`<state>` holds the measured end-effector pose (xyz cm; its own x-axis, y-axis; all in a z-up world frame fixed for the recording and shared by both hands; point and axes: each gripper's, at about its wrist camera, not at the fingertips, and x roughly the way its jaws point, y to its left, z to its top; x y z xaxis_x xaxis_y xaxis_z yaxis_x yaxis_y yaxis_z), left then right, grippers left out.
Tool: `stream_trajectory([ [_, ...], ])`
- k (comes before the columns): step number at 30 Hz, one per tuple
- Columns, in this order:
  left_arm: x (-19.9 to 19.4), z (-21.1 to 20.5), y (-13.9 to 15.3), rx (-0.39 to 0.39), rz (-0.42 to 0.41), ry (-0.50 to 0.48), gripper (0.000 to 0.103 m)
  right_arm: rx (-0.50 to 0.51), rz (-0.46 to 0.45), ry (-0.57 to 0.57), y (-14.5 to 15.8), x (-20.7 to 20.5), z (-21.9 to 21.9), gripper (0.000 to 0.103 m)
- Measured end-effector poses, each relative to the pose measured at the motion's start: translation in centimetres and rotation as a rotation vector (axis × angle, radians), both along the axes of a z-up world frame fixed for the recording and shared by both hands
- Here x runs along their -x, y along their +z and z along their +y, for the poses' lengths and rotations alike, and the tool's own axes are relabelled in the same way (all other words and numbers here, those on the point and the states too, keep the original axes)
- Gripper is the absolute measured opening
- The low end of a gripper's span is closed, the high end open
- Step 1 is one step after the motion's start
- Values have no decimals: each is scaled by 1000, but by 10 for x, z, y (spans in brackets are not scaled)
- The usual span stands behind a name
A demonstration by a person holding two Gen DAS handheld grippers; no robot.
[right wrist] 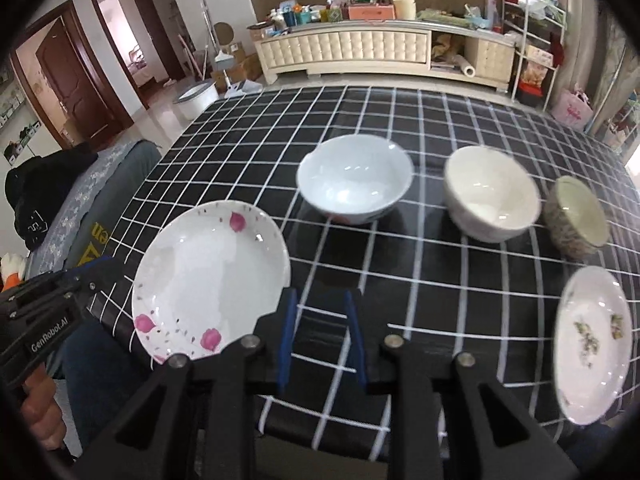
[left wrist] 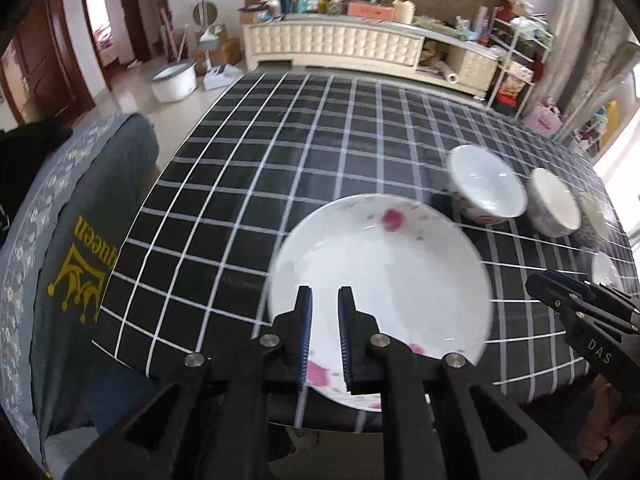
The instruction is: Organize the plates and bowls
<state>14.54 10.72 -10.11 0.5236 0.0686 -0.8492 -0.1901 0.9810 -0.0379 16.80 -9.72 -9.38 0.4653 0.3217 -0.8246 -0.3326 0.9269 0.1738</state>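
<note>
A white plate with pink flowers lies near the table's front edge. My left gripper is open over its near rim, apart from it as far as I can tell; it also shows in the right wrist view. My right gripper is open and empty above bare cloth right of that plate; it also shows in the left wrist view. Behind stand a white bowl, a second white bowl and a small patterned bowl. A second floral plate lies front right.
The table wears a black cloth with a white grid. A grey chair cover with a gold crown print stands left of the table. A cream cabinet with clutter stands across the room.
</note>
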Motion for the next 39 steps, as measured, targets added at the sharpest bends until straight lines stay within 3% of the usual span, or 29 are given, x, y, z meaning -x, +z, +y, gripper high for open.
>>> stream_trajectory([
  [3,4,-19,14,6,-30,-43,12,9,-25,-42,11,5,-19,30],
  [6,3,-44,30,7,-66,-94,21,3,-77,-94,26,12,-45,30],
  [10,2,-78,48,5,-110,-160,21,29,-174,-199,44,21,-80,31],
  [16,-6,-126,64,24,-155,-230,26,82,-229,-216,53,27,-121,44],
  [21,-11,-169,72,14,-200,-292,27,-54,-221,-201,56,34,-166,44],
  [23,-14,-185,72,18,-206,-318,27,-16,-242,-235,57,35,-177,45],
  [25,-18,-200,71,21,-209,-338,37,75,-256,-273,55,33,-187,52],
  [27,-21,-215,69,25,-219,-362,40,69,-226,-271,51,30,-197,66],
  [28,-21,-225,68,24,-227,-378,42,64,-207,-278,48,27,-204,67],
  [31,-25,-251,62,4,-242,-430,53,91,-172,-288,39,23,-218,68],
  [39,-48,-299,30,99,-100,-527,54,110,-82,-301,6,17,-256,68],
])
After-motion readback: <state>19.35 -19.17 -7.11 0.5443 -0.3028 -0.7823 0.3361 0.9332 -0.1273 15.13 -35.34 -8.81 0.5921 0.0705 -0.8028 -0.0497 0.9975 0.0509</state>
